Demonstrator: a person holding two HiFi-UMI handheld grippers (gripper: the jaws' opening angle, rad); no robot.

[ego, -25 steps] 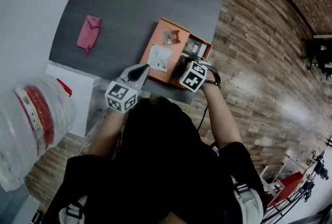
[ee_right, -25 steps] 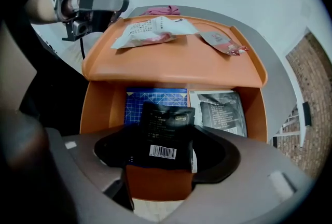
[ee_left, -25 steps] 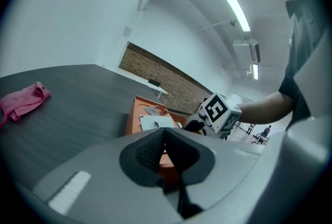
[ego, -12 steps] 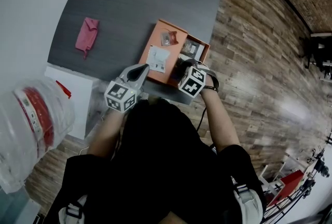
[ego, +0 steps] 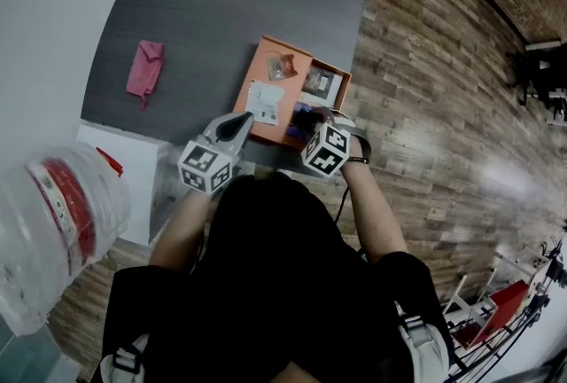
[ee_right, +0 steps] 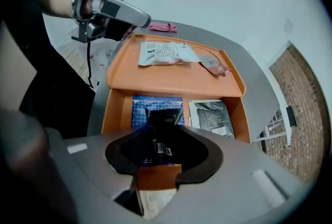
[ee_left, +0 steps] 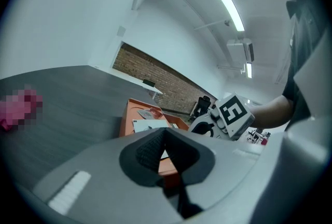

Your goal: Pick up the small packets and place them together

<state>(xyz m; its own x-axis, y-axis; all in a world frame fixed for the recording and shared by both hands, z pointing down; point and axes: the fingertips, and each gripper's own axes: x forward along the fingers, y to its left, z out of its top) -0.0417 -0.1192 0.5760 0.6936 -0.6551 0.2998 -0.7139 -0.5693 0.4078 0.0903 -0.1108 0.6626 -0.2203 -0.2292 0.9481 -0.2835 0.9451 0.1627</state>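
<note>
Closing just now, the right gripper [ee_right: 165, 141] pinches a glossy black foil packet [ee_right: 166, 117] over a flat blue gridded packet [ee_right: 139, 106] in the rectangular orange plastic tray's [ee_right: 171, 82] compartment. The left gripper [ee_left: 166, 135], jaws together and empty, hovers left.

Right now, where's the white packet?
In the right gripper view, the white packet lies flat on the left side of the tray's far shelf, with the small clear packet just to its right.
</note>
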